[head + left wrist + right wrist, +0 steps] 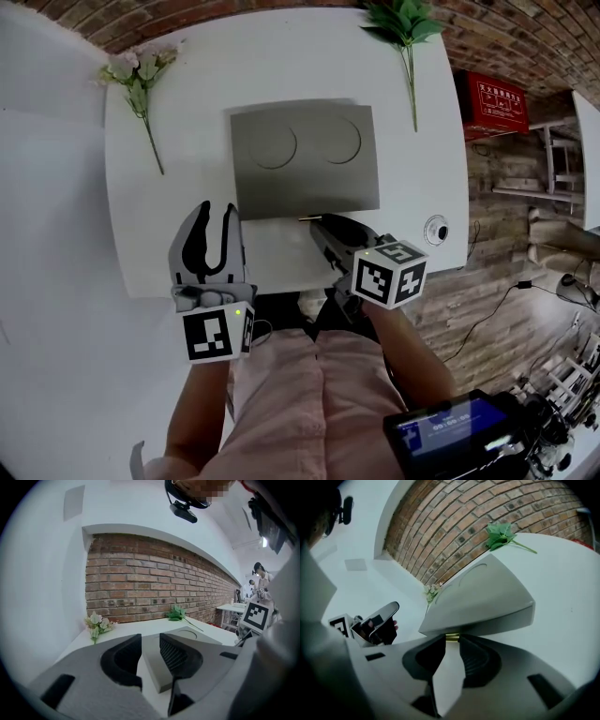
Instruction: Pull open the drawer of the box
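Note:
A flat grey box [305, 159] with two round recesses in its lid lies on the white table [187, 141]. A small brass knob [307, 218] sticks out of its near face. My right gripper [317, 223] reaches that face. In the right gripper view the knob [451, 637] sits between the fingertips of the right gripper [451, 639], which are shut on it, under the box [483, 597]. My left gripper [215, 211] hovers left of the box's near corner, open. The left gripper view shows the left gripper [150, 641] with nothing between its jaws and the box [197, 634] beyond.
A white-flowered sprig [139, 70] lies at the table's far left and a green leafy sprig [405, 23] at the far right. A small round fitting [436, 230] sits at the table's right edge. A red crate [492, 103] and shelving stand beyond on the right.

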Demonstrator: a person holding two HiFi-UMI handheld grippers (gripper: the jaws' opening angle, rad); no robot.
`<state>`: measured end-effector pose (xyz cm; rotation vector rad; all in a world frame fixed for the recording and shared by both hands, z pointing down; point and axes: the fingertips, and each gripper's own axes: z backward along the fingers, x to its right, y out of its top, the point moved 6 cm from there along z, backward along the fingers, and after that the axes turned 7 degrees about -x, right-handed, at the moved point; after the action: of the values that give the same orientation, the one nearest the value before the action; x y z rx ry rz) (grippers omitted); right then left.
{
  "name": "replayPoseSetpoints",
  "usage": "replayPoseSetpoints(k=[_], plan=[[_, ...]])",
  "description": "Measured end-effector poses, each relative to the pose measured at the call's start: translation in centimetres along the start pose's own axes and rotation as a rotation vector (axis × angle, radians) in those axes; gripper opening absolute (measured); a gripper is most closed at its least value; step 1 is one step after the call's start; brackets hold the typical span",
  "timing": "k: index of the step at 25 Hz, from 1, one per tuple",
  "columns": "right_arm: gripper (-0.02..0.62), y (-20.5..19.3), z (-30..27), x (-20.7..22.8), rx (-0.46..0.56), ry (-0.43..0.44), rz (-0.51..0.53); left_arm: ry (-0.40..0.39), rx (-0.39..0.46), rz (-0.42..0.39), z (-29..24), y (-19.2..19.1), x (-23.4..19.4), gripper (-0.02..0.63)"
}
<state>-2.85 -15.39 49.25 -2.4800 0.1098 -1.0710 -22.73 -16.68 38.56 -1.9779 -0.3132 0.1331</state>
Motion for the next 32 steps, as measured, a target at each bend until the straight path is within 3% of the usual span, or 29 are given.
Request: replayPoseSetpoints(k=[16, 32], plan=[[0.081, -0.1, -1.1, 0.5, -0.074, 0.135, -0.198, 0.015, -0.005, 0.010, -0.1, 0.2, -0.7, 0.127], [0.060, 0.0, -1.0, 0.9, -0.066, 0.160, -0.239, 0.015, -0.003, 0.004, -0.1, 0.5, -1.2, 0.127]])
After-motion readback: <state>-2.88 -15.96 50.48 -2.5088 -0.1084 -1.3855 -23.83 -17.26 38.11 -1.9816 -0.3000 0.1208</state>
